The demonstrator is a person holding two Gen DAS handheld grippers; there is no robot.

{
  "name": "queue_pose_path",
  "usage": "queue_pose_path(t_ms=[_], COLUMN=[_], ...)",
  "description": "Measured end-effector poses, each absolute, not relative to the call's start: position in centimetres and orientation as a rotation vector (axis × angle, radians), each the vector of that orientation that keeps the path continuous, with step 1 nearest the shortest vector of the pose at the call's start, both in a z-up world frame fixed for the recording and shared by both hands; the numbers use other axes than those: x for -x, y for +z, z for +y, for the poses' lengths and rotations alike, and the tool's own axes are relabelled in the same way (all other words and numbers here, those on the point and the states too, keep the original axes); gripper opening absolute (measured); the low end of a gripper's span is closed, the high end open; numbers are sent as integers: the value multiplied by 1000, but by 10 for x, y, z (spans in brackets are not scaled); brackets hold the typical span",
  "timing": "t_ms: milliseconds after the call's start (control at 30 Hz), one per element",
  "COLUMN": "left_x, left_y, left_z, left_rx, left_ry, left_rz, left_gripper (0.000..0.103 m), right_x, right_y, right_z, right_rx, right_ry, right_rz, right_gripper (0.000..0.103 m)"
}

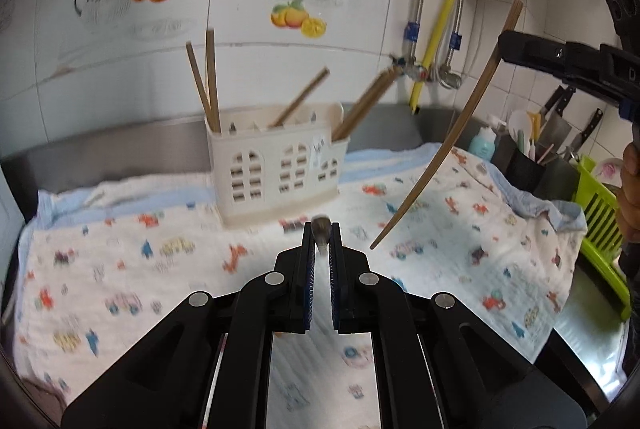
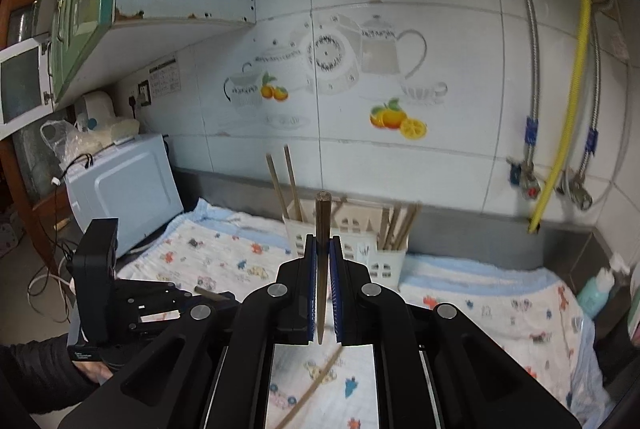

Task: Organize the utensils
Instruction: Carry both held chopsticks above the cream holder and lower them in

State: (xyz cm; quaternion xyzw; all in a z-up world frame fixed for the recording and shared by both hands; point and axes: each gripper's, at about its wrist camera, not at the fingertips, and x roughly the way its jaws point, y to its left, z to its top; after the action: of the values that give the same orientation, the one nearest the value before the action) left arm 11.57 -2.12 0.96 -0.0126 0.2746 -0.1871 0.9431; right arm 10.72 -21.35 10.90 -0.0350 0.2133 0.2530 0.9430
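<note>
Underneath everything, a printed cloth [image 1: 160, 269] covers the counter, and a white utensil holder [image 1: 276, 165] stands on it near the back wall with several chopsticks [image 1: 211, 81] leaning inside. Right gripper [image 2: 323, 249] is clamped on one chopstick [image 2: 322, 269], held well above the cloth. Left gripper [image 1: 321, 239] pinches the end of another chopstick [image 1: 321, 229], seen end-on.

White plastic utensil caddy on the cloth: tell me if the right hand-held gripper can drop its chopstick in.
Probably yes: the white plastic utensil caddy stands open-topped ahead of the right hand-held gripper; nothing intervenes.
</note>
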Motion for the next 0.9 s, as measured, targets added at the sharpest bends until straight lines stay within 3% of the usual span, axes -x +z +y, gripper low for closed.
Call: queue_pose_path(t_ms=[400,900], left_x=[-158,-190], left_y=[66,179], left_z=[-7,-12], left_rx=[1,-44], left_ry=[-364,-301], left_rz=[505,246], left_gripper=[5,5], right_x=[-166,-256], right_y=[187,172], right_z=[-208,-198], right_rx=[95,27], right_ry=[462,380], right_rz=[332,313], right_gripper=[6,6])
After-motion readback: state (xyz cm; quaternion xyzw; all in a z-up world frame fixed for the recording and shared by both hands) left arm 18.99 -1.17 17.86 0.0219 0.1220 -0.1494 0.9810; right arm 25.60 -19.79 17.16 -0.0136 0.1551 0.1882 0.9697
